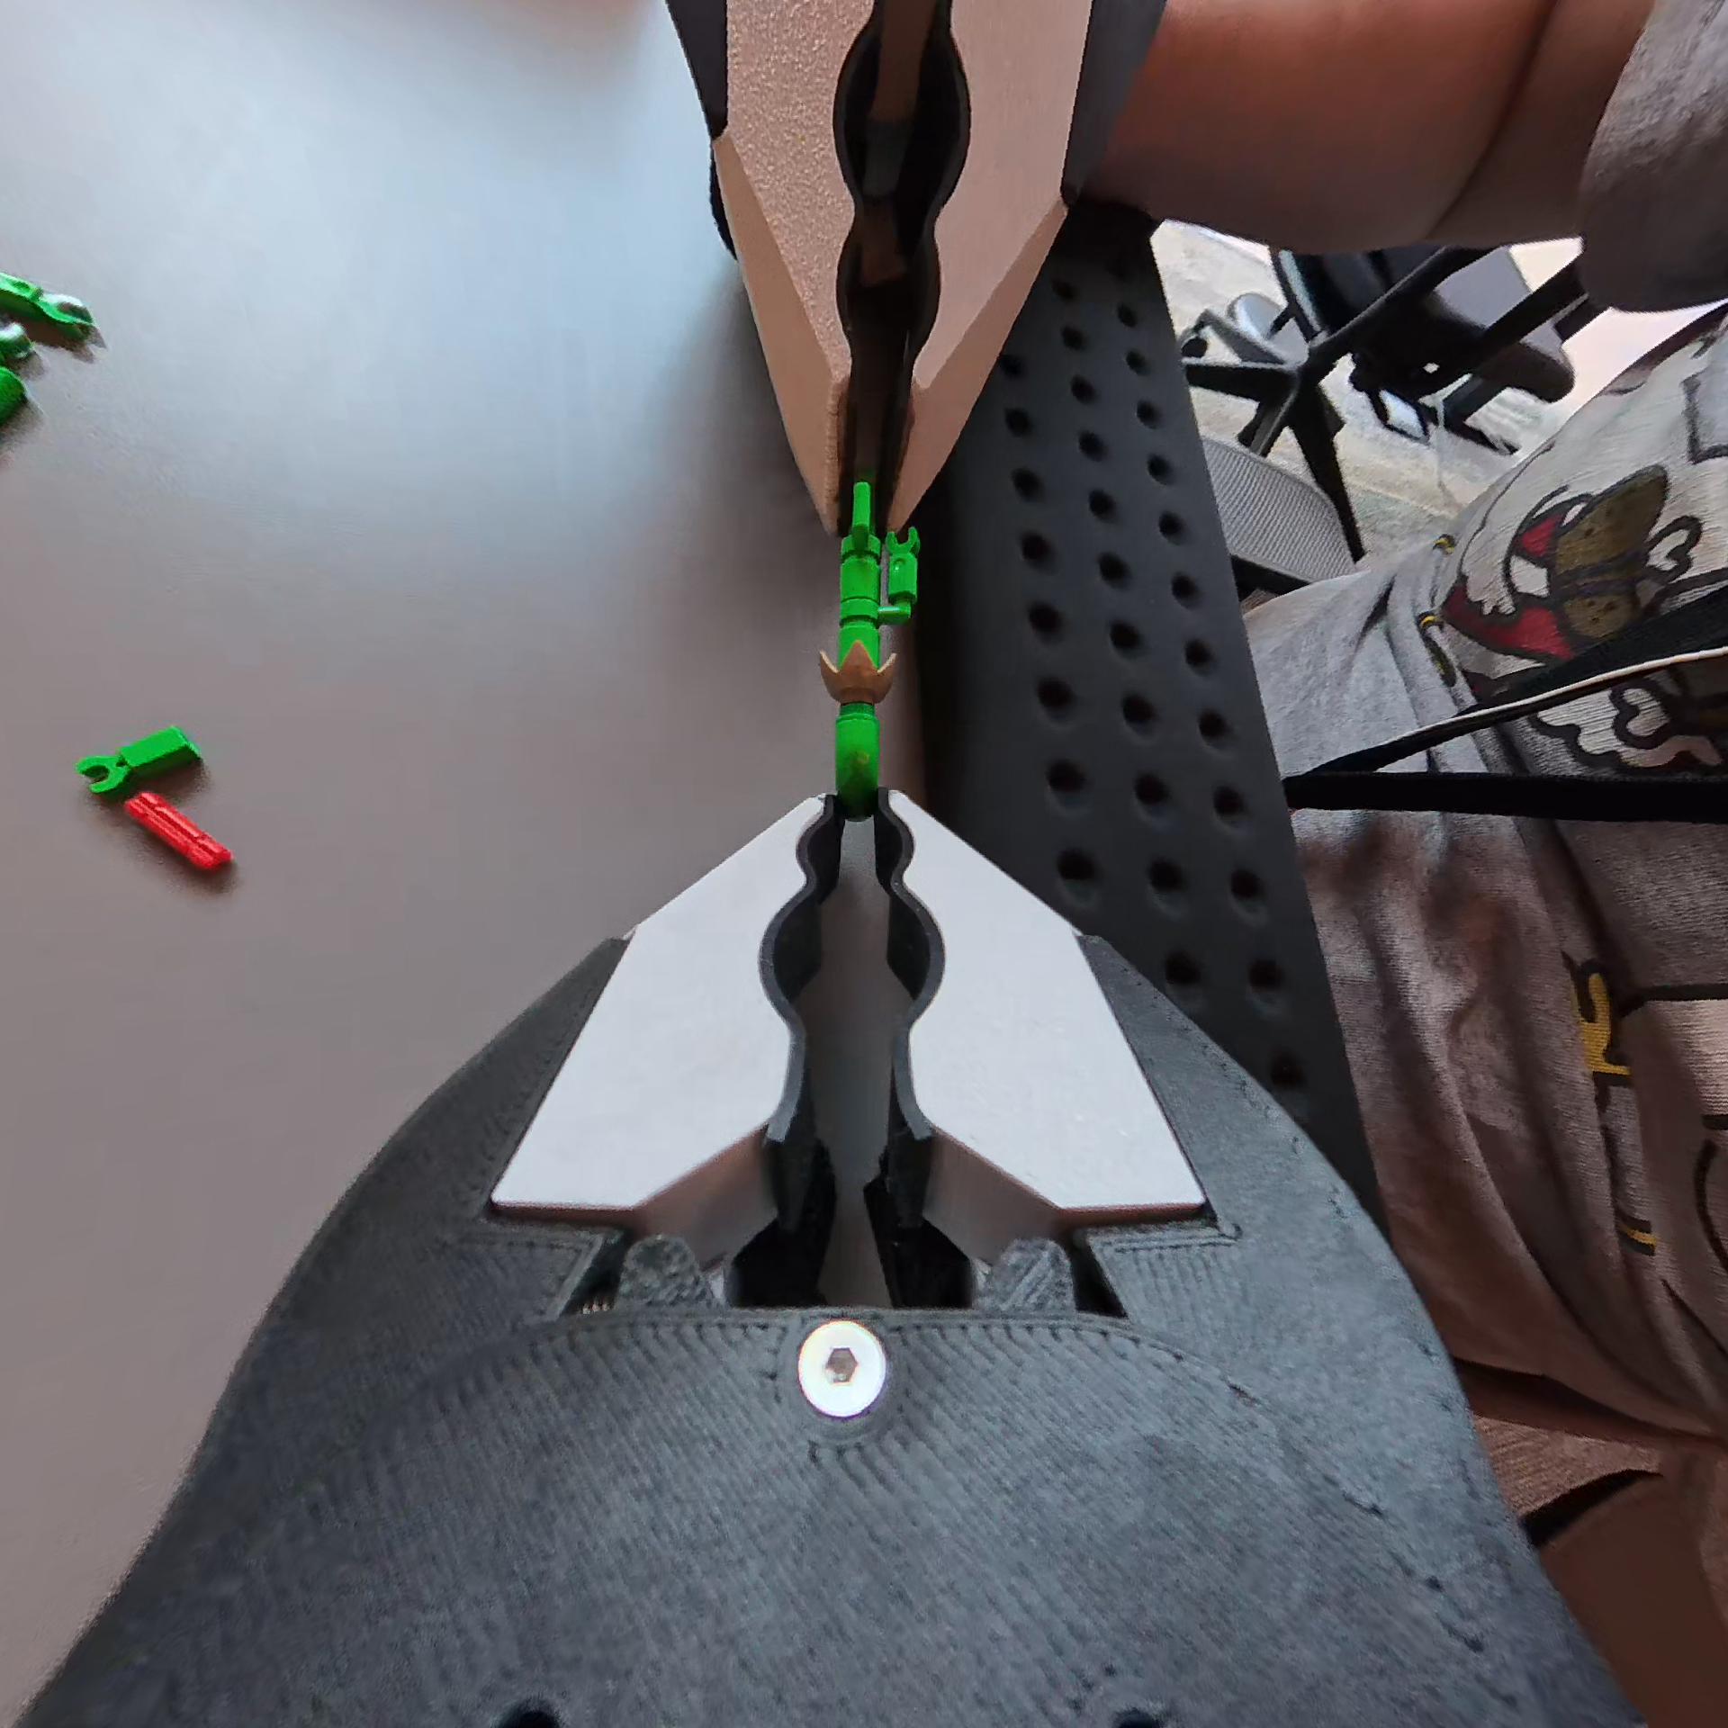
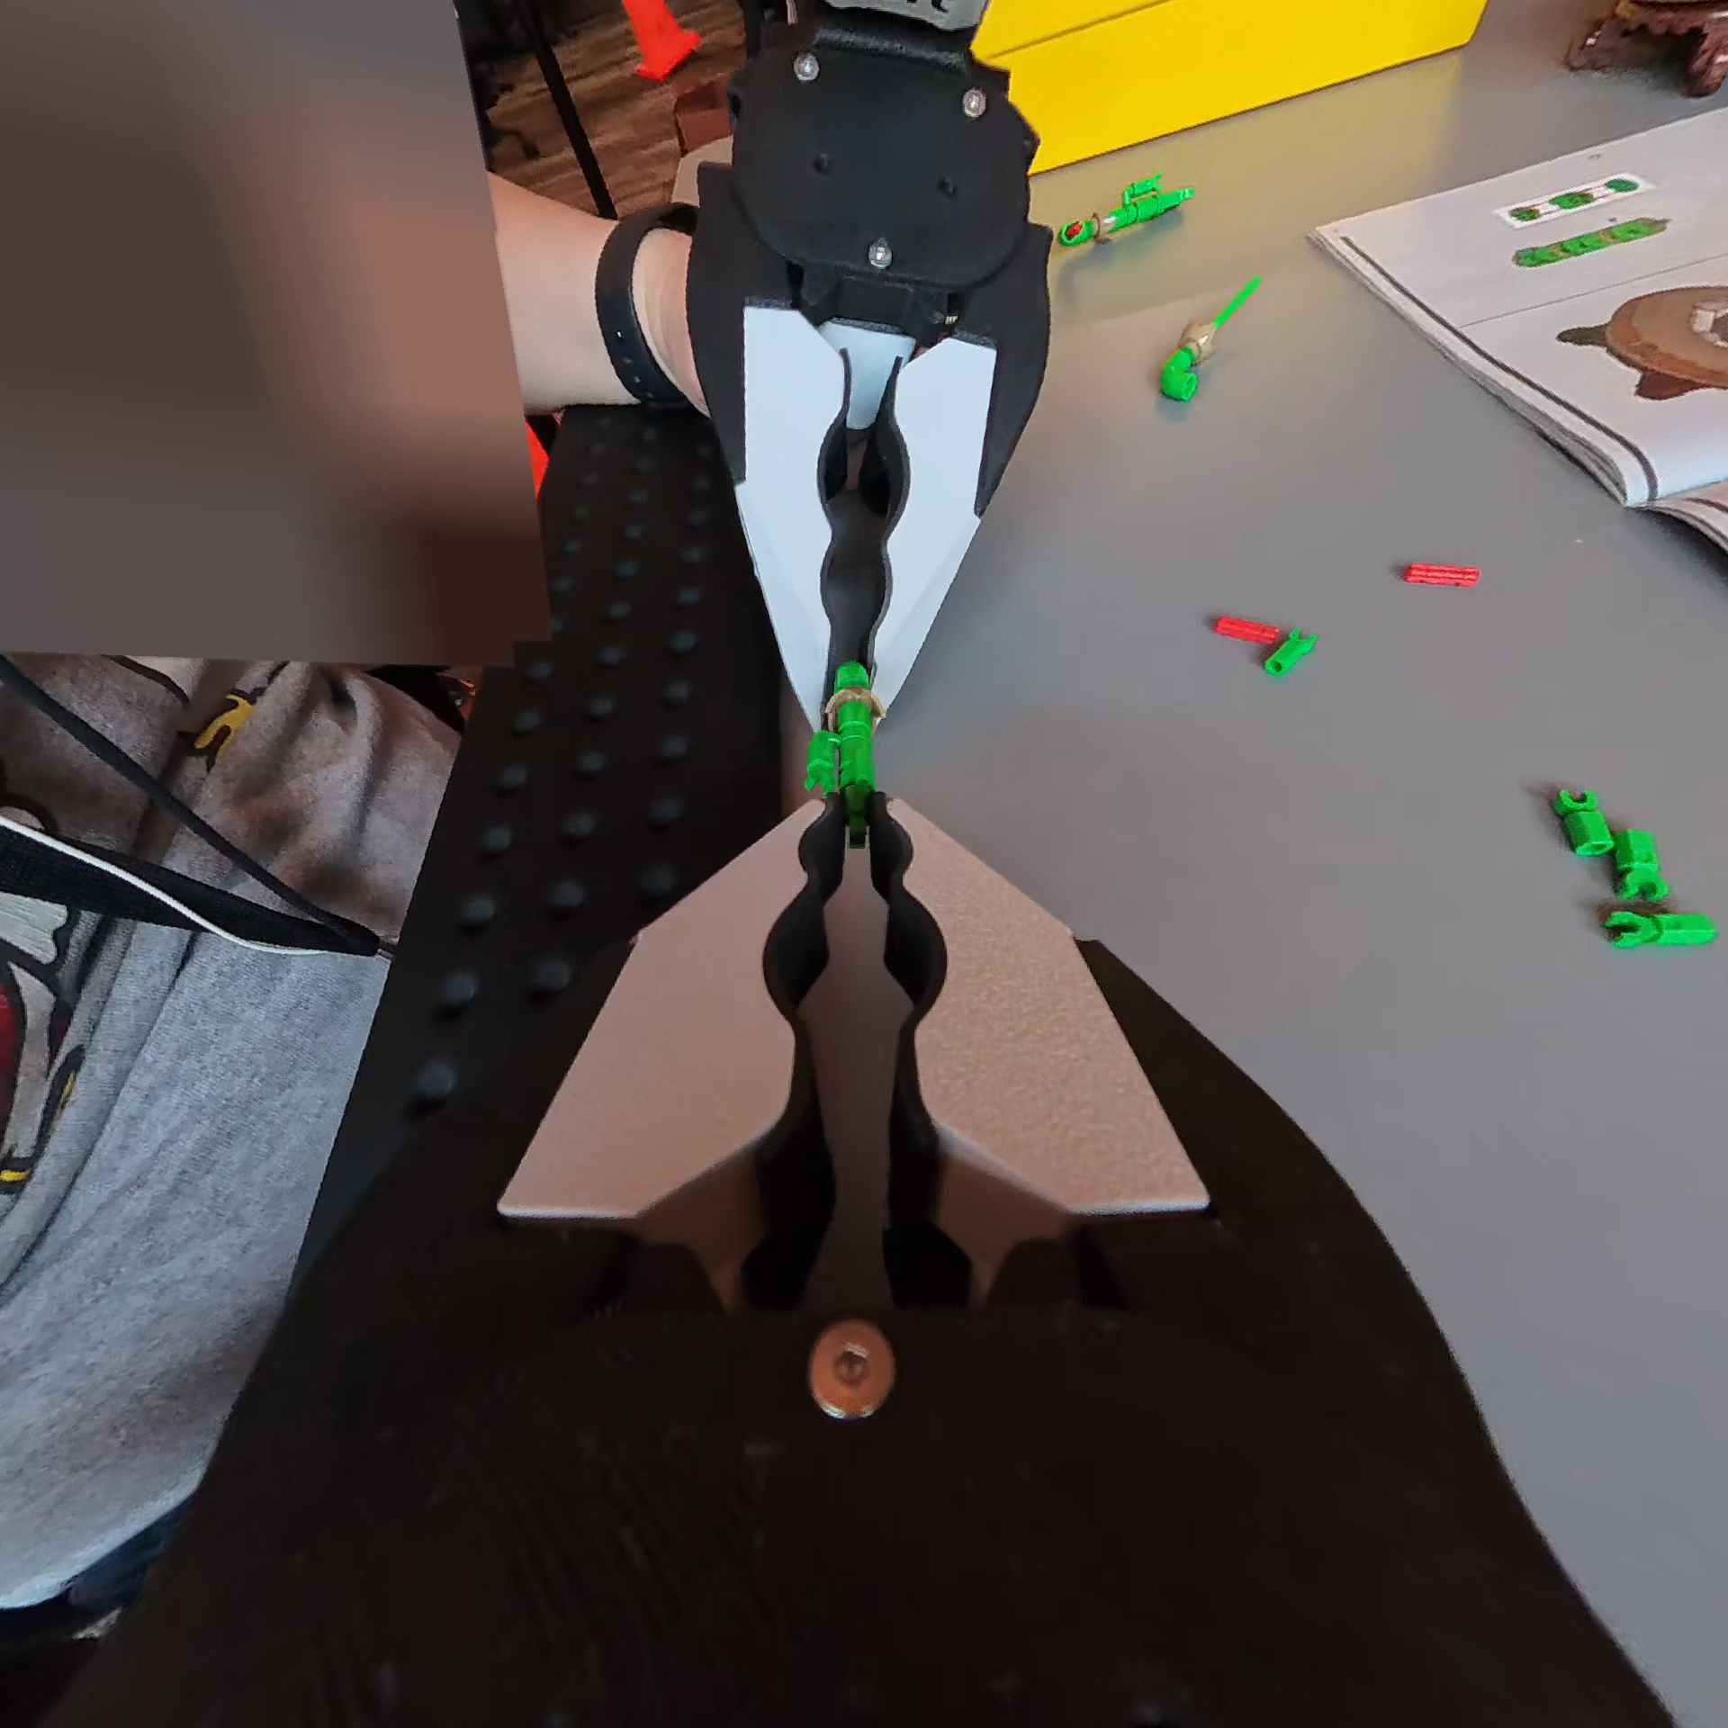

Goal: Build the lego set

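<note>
A thin green lego stem (image 1: pixel 862 655) with a tan flower-shaped collar (image 1: pixel 857 677) and a small green clip piece (image 1: pixel 902 566) on its side is held between both grippers above the table's near edge. My left gripper (image 1: pixel 856 806) is shut on the stem's lower green end. My right gripper (image 1: pixel 865 510) is shut on its other end. In the right wrist view the stem (image 2: pixel 849 748) runs from my right gripper (image 2: pixel 853 823) to the left gripper (image 2: pixel 846 678) facing it.
Loose green clip pieces (image 2: pixel 1627 865), red pins (image 2: pixel 1246 628) (image 2: pixel 1441 574), two built green stems (image 2: pixel 1127 208) (image 2: pixel 1202 346), an instruction booklet (image 2: pixel 1533 309) and a yellow box (image 2: pixel 1216 65) lie on the grey table (image 2: pixel 1216 935). A black perforated chair part (image 1: pixel 1113 608) and a person's torso sit beside the table edge. Spacing between my two grippers at the tips: around 5 cm.
</note>
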The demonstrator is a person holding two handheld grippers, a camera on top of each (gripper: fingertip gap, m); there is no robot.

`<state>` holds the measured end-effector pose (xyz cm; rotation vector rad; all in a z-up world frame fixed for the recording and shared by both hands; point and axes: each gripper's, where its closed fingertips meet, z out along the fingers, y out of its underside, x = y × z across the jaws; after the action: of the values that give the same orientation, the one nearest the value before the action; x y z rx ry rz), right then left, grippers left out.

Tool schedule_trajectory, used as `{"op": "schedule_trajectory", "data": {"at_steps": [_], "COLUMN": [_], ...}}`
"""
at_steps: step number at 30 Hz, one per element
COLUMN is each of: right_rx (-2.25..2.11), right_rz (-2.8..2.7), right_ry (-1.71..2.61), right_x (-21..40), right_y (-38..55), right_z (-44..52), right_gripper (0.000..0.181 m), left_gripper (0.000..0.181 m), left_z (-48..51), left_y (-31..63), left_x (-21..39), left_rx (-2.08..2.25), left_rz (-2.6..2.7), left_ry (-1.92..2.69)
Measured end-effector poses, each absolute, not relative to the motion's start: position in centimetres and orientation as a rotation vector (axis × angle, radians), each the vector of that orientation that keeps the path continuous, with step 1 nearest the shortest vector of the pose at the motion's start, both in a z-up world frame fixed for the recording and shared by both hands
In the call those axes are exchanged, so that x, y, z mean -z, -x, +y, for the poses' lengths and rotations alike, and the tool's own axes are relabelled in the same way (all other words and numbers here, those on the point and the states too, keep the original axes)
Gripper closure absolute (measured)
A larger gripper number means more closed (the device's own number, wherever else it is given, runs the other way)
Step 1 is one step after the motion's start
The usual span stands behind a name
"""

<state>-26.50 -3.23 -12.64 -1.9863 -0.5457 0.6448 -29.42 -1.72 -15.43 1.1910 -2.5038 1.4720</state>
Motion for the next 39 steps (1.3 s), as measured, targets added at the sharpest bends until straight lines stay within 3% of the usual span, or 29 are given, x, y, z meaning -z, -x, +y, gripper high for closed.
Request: {"op": "schedule_trajectory", "data": {"at_steps": [21,24,26,28,30,33,39], "right_rx": [-0.908,-0.922,-0.914,-0.908,-0.908,-0.914,-0.886], "right_rz": [-0.28,-0.238,-0.233,-0.231,-0.232,-0.232,-0.23], "right_ry": [1.837,1.798,1.789,1.794,1.802,1.808,1.801], "right_x": [10.0,9.4,9.2,9.3,9.5,9.6,9.5], "right_y": [24.3,23.7,23.6,23.6,23.6,23.6,23.4], "right_z": [-2.7,-2.7,-2.6,-2.5,-2.4,-2.3,-2.4], "right_gripper": [0.177,0.177,0.177,0.177,0.177,0.177,0.177], "left_gripper": [0.169,0.163,0.161,0.163,0.151,0.135,0.134], "left_z": [-0.1,3.6,8.8,14.9,19.3,23.1,26.5], "left_y": [27.9,27.4,28.1,30.6,33.7,36.5,37.1], "left_x": [11.8,9.6,9.1,9.4,10.8,13.2,13.6], "left_rx": [-1.782,-1.908,-1.89,-1.788,-1.566,-1.167,-0.807], "left_rz": [-2.376,-2.389,-2.372,-2.212,-2.043,-1.95,-1.964], "left_ry": [-1.318,-1.587,-2.001,-2.506,-2.844,-3.096,-3.306]}}
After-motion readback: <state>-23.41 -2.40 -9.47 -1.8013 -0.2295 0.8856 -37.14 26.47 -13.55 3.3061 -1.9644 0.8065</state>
